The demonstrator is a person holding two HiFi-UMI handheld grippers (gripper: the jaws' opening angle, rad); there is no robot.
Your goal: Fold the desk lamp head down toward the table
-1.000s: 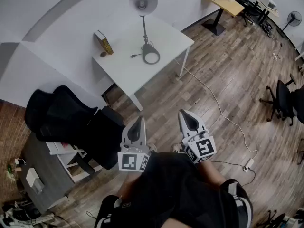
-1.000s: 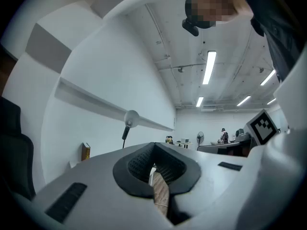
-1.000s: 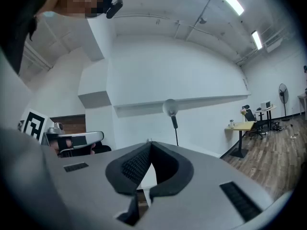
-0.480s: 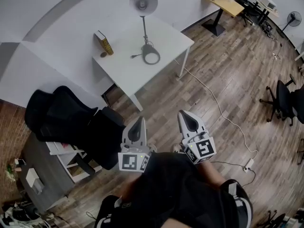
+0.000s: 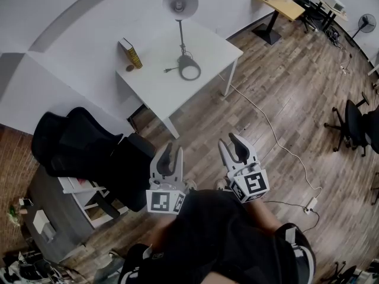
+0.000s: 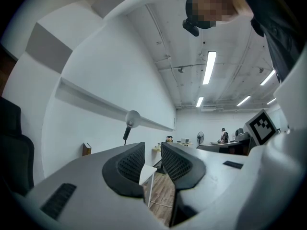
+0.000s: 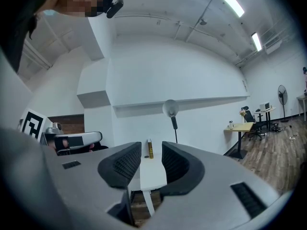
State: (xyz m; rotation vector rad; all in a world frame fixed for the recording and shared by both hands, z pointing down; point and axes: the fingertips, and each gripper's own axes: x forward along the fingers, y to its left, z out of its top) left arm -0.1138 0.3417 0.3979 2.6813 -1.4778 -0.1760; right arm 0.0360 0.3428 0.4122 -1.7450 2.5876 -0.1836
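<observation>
The desk lamp (image 5: 179, 0) stands upright on the white table (image 5: 160, 81), its round shade raised on a thin stem above a ring base (image 5: 189, 70). Both grippers hover over the wooden floor well short of the table. My left gripper (image 5: 170, 157) and right gripper (image 5: 234, 148) point toward it, and both have just been opening, with nothing between the jaws. In the left gripper view the lamp (image 6: 132, 119) shows above the parted jaws of the left gripper (image 6: 152, 151). The right gripper view frames the lamp (image 7: 170, 108) over the right gripper (image 7: 151, 152).
A book (image 5: 130, 53) stands at the table's left end beside a small dark object. A black office chair (image 5: 80, 141) and a grey cabinet (image 5: 47, 218) are at the left. A cable runs across the floor to a power strip (image 5: 309, 204). A wooden desk (image 5: 284, 3) is far right.
Both grippers' jaws were shut in the earlier frames and now stand apart. The hands and the lamp have not moved.
</observation>
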